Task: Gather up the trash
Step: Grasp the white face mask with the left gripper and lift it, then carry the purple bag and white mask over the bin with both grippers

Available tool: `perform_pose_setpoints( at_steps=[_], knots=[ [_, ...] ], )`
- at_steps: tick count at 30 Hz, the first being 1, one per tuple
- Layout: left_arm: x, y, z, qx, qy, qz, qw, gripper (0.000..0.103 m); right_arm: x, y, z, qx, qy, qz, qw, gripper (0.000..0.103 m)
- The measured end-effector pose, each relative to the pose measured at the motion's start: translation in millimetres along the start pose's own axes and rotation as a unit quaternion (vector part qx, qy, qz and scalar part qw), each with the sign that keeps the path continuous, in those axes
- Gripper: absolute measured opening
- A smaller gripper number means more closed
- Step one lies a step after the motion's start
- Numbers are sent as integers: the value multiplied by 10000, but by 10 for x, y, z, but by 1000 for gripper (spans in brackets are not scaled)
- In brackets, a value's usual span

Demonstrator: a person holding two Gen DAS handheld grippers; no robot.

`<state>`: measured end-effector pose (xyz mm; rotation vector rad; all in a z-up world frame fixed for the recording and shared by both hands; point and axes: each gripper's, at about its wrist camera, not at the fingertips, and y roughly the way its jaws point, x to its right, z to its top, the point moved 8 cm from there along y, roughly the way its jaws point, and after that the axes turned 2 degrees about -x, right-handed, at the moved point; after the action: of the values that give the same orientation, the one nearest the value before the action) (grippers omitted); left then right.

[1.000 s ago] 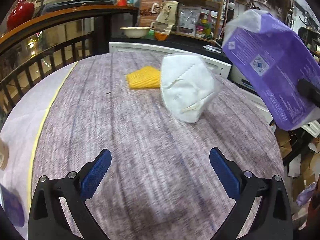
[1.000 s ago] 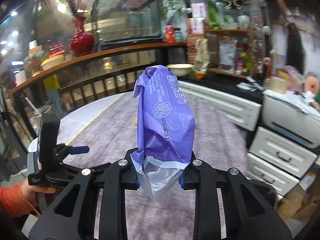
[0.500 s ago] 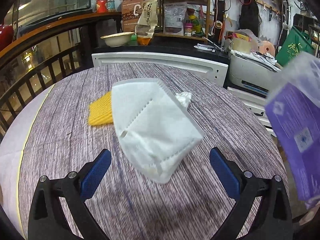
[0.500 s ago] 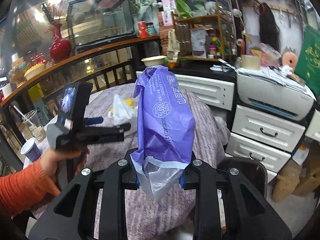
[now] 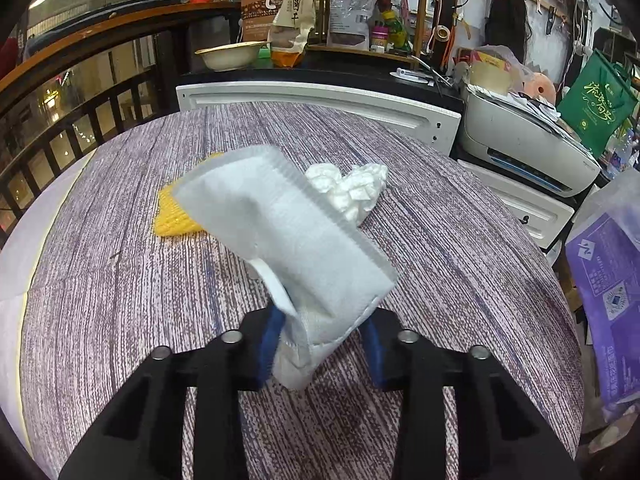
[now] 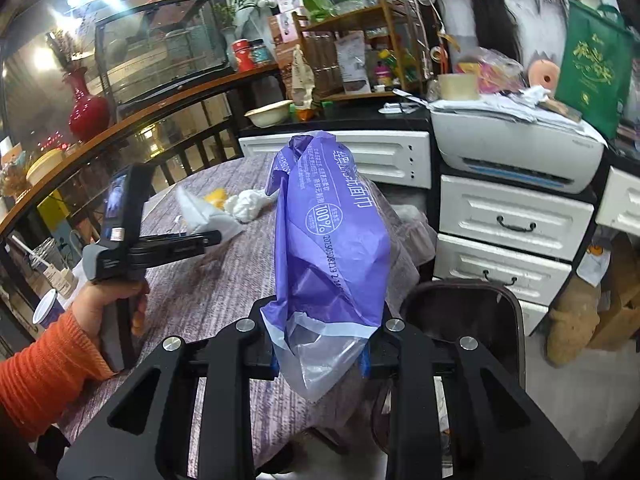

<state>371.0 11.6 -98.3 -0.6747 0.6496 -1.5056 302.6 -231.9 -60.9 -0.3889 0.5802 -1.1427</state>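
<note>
My left fingers (image 5: pixel 320 354) have just been closing and now pinch the lower corner of the white face mask (image 5: pixel 288 248), which stands up and away from them over the table (image 5: pixel 120 300), its long pleated edge slanting from upper left down to lower right. My right fingers (image 6: pixel 320 354) are clamped narrow on the clear end of the purple plastic wrapper (image 6: pixel 332 236), which rises nearly upright from them. Two pieces wait on the table beyond the mask: the crumpled white tissue (image 5: pixel 352 190) just past its upper right edge, and the yellow scrap (image 5: pixel 172 216) half hidden behind its left side. What the next move turns on, I judge, is the dark bin (image 6: pixel 464 312) (I take it for the trash bin, though its inside is too dark to read), which sits off the table edge just to the right of my right fingers. The wrapper is therefore the nearer load, while the mask in my left hand (image 6: pixel 116 300) must cross the table rightward to reach the same opening.
</note>
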Motion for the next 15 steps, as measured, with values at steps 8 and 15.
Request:
perform_pose_setpoints(
  at_steps=[8,15],
  knots=[
    [12,-426,-75,348,-139,-340,9987,18,208,-31,-113,-4,222,-139,9997,27],
    [225,-858,-228,621,-179,-808,9946,18,499,-77,-290,-45,573,-314,9979,27]
  ],
)
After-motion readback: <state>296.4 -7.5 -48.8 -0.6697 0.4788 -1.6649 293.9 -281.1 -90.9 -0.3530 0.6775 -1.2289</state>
